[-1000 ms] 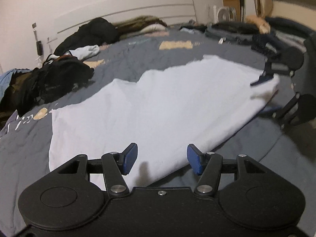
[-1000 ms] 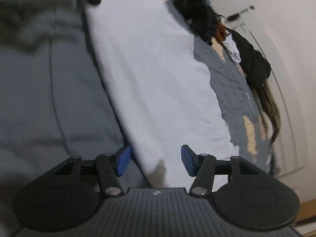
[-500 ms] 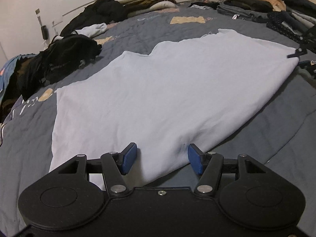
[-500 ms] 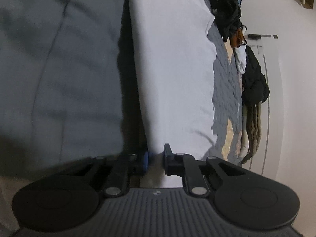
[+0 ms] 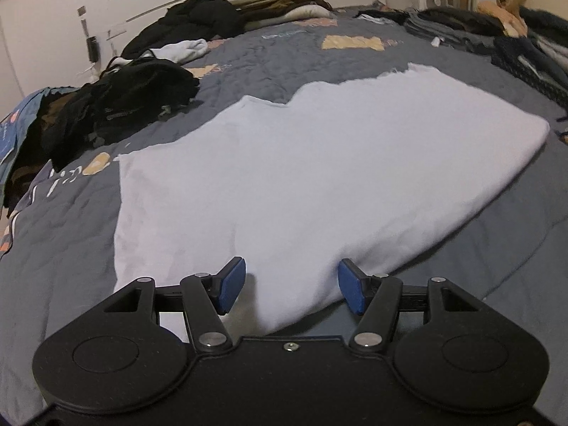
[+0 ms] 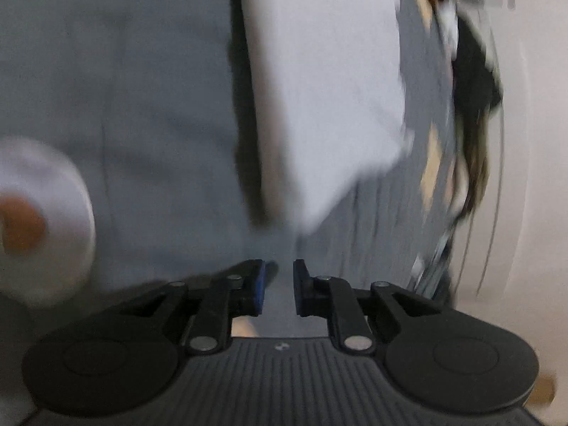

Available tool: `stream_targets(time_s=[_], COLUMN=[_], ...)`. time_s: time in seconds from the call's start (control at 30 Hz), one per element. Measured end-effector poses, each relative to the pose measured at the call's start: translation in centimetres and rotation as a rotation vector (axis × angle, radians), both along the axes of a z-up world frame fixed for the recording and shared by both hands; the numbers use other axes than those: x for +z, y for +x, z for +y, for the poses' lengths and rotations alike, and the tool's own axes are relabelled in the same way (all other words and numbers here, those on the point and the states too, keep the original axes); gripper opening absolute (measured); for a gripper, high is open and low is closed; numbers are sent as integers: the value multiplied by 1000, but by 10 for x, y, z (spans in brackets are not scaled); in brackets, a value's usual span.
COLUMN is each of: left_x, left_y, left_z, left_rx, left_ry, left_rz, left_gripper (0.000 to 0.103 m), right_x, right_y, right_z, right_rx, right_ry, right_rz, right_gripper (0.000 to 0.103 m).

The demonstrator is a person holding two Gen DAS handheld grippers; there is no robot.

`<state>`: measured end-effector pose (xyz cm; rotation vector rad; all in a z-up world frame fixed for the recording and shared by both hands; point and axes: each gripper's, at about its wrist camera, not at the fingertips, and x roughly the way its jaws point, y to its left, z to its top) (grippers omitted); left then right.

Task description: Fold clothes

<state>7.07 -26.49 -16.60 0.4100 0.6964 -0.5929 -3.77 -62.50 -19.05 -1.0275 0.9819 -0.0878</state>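
A white garment lies spread flat on the grey quilt. My left gripper is open low over the garment's near edge, and a fold of that edge lies between the blue pads without being pinched. The right wrist view is blurred by motion. There the garment ends in a corner ahead of my right gripper, apart from it. That gripper's jaws stand almost together with only a narrow gap, and nothing but quilt shows through it.
A heap of black clothes sits left of the garment. More dark clothes lie by the headboard, and stacked clothes line the bed's far right. A blurred white round shape with an orange patch is at the right view's left edge.
The right gripper closed on the garment's corner, then came away from it; the corner now lies ahead, free. It has left the left wrist view. The left gripper stayed open and moved slightly closer.
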Motion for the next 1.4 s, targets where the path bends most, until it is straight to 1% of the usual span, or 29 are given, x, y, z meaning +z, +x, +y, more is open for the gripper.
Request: stream_targets(time_s=[0.1, 0.13, 0.23, 0.27, 0.3, 0.37, 0.43, 0.47, 0.5, 0.53, 0.6, 0.73, 0.77, 0.8, 0.87, 0.9, 0.97, 1.03, 1.1, 1.17, 1.23, 1.33, 1.37, 1.4], left_x=[8, 11, 24, 29, 37, 53, 66, 69, 71, 69, 63, 37, 28, 19, 5, 0, -10, -19, -28, -38, -48, -55, -55, -55], left_y=[5, 7, 16, 19, 22, 27, 31, 33, 33, 31, 23, -1, -4, -6, -7, -6, -4, -2, 3, 9, 13, 19, 22, 24], left_z=[7, 11, 28, 35, 42, 60, 84, 96, 107, 116, 129, 148, 151, 152, 150, 149, 147, 146, 145, 145, 147, 145, 144, 143], left_rx=[39, 59, 125, 145, 162, 207, 286, 333, 384, 420, 475, 567, 588, 607, 635, 645, 664, 714, 766, 823, 875, 911, 919, 929], left_ry=[-49, -74, -158, -187, -217, -282, -393, -454, -512, -554, -619, -724, -741, -753, -762, -780, -830, -880, -910, -921, -961, -1014, -1025, -1035], left_rz=[7, 15, 42, 48, 49, 50, 79, 102, 130, 154, 195, 276, 307, 340, 380, 395, 423, 443, 440, 443, 446, 428, 421, 413], left_gripper=[58, 58, 58, 58, 58, 60, 66, 69, 69, 69, 69, 67, 64, 55, 50, 50, 50, 50, 51, 51, 51, 50, 47, 35], right_x=[9, 23, 76, 94, 112, 143, 165, 172, 178, 172, 152, 113, 100, 87, 69, 61, 59, 59, 59, 57, 55, 54, 53, 53], right_y=[3, 5, 8, 9, 10, 12, 5, 3, 1, -1, -6, -16, -15, -14, -12, -11, -12, -13, -14, -12, -11, -9, -8, -7], right_z=[-11, -11, -8, -7, -6, 0, 7, 10, 13, 19, 32, 57, 61, 63, 61, 60, 58, 56, 53, 48, 45, 44, 44, 44], right_rx=[-110, -159, -319, -372, -425, -498, -540, -561, -583, -597, -619, -664, -672, -679, -717, -738, -745, -746, -748, -749, -754, -746, -743, -740], right_ry=[47, 116, 372, 457, 542, 750, 949, 1059, 1171, 1205, 1222, 1257, 1240, 1215, 1217, 1221, 1243, 1266, 1290, 1322, 1346, 1340, 1337, 1334], right_rz=[-32, -95, -335, -415, -496, -610, -674, -706, -738, -737, -712, -662, -637, -608, -573, -557, -563, -573, -583, -593, -598, -597, -596, -595], right_gripper=[14, 15, 21, 26, 33, 42, 44, 46, 51, 53, 58, 59, 59, 59, 59, 59, 59, 59, 59, 59, 59, 59, 59, 59])
